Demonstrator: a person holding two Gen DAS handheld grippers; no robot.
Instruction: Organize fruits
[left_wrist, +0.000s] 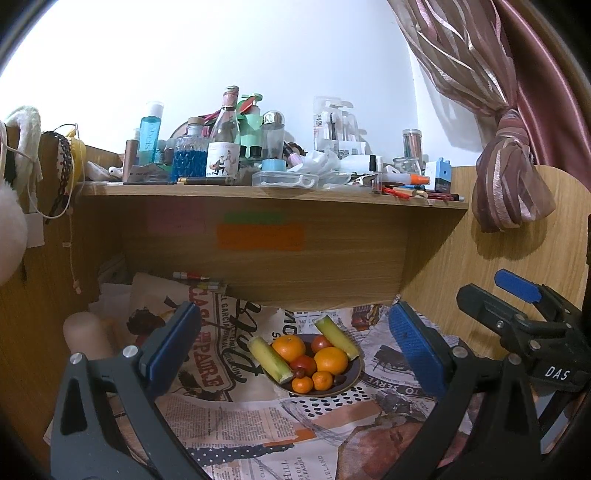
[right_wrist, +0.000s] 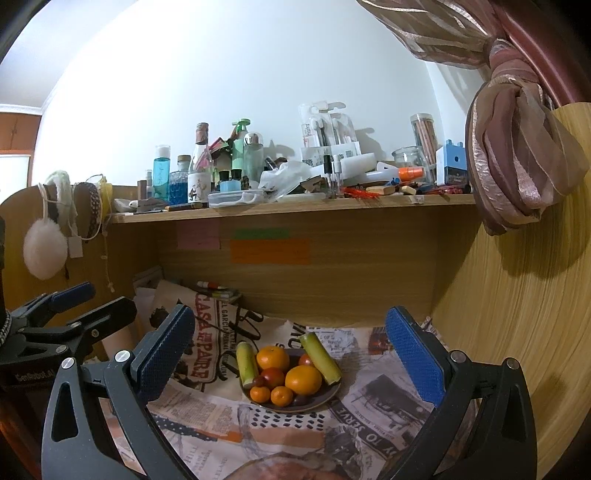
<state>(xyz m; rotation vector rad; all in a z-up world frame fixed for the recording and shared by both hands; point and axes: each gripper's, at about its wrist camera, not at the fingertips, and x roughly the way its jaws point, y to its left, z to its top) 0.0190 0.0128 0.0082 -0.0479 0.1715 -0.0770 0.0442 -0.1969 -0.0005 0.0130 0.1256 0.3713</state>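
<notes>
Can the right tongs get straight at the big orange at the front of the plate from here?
Probably yes. The right tongs are open and empty, the big orange sits exposed on top of the plate, and nothing lies between.

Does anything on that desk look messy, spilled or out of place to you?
Nothing is spilled. The fruit sits piled on the plate, with two green stalk pieces jutting over its rim. The shelf above is crowded with bottles and pens, some near its edge. The newspaper-print cover lies wrinkled.
</notes>
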